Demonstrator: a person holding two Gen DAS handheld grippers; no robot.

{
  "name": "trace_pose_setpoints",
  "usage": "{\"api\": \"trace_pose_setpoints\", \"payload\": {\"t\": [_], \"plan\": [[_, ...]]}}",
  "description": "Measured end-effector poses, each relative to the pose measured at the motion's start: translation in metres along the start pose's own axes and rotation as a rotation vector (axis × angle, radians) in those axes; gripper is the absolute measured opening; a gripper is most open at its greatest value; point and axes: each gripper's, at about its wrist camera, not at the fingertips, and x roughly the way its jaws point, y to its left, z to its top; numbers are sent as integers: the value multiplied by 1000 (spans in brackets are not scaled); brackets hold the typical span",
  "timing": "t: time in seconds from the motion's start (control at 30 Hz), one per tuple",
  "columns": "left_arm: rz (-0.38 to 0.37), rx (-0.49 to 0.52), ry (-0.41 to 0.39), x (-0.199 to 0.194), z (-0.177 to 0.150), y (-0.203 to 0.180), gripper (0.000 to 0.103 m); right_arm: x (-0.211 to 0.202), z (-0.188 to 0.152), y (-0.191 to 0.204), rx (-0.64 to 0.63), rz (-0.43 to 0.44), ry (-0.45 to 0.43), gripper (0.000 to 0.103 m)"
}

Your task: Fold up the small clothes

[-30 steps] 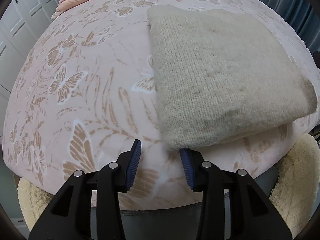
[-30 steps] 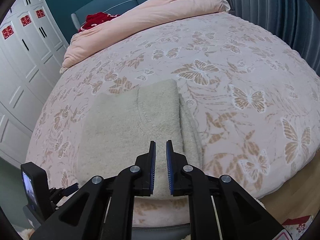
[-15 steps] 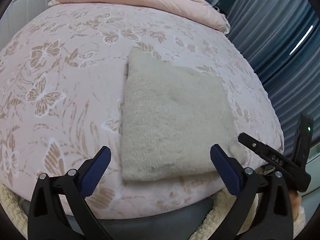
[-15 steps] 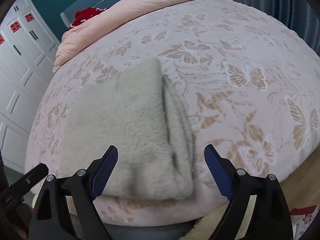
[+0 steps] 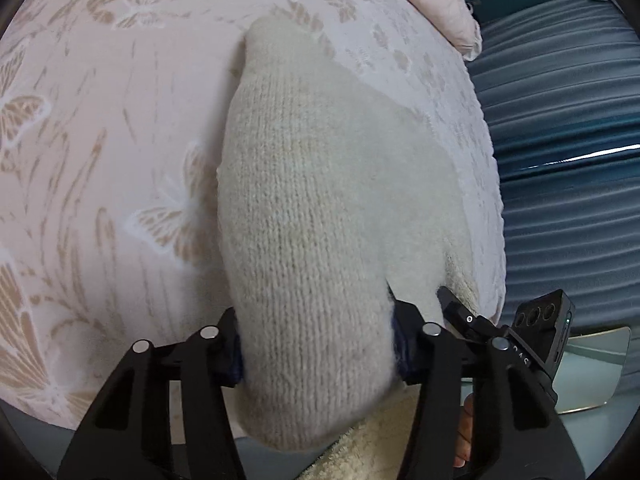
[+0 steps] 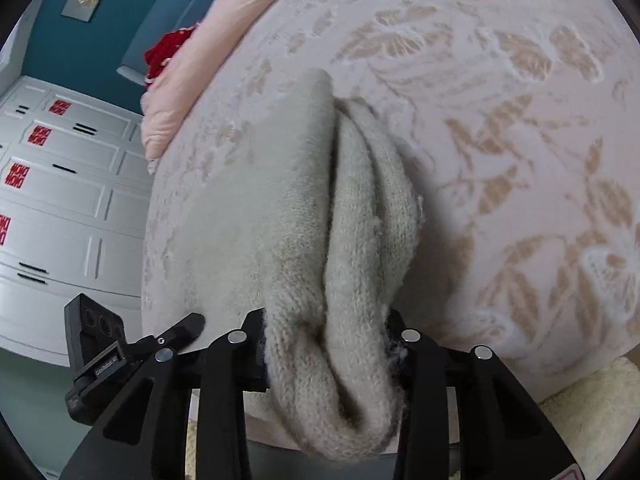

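Now I am holding a folded cream knit (image 5: 320,208) at the near edge of a bed, one gripper on each near corner; my left gripper (image 5: 316,350) is clamping the left corner, its blue pads pressing into the thick wool from both sides, its jaws having just been closing onto it; my right gripper (image 6: 326,354) is clamping the right corner, where the stacked layers of the fold are bunching between its fingers, and its jaws too have just been closing on the wool; the knit (image 6: 280,216) is lying on a pink bedspread (image 5: 112,128) patterned with tan butterflies, its far end resting flat and its near end hanging over the mattress edge into my grippers; each gripper is showing at the edge of the other's view; a pink pillow (image 6: 224,36) is lying at the head of the bed with something red (image 6: 168,54) beside it; white cupboard doors (image 6: 68,200) are standing to the left and a blue curtain (image 5: 560,160) is hanging to the right.
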Motion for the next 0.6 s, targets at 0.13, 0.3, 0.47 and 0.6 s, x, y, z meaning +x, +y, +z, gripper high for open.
{"api": "trace_pose_setpoints", "payload": {"t": [0.13,0.3,0.47,0.6], "plan": [[-93,91,-101,-67,12,-40,47,-70,13,81,-167,37,-167,32],[-212,248,-234,-171,14,-87,48,-143,13,180,-394,173,-329,29],[-219,373,-441,-261,1,-97,48,-145,-8,239,-523,228,-365,29],[-100,292,-450,-271,3,-33,49,-60,-26,225,-476,160,-212,29]]}}
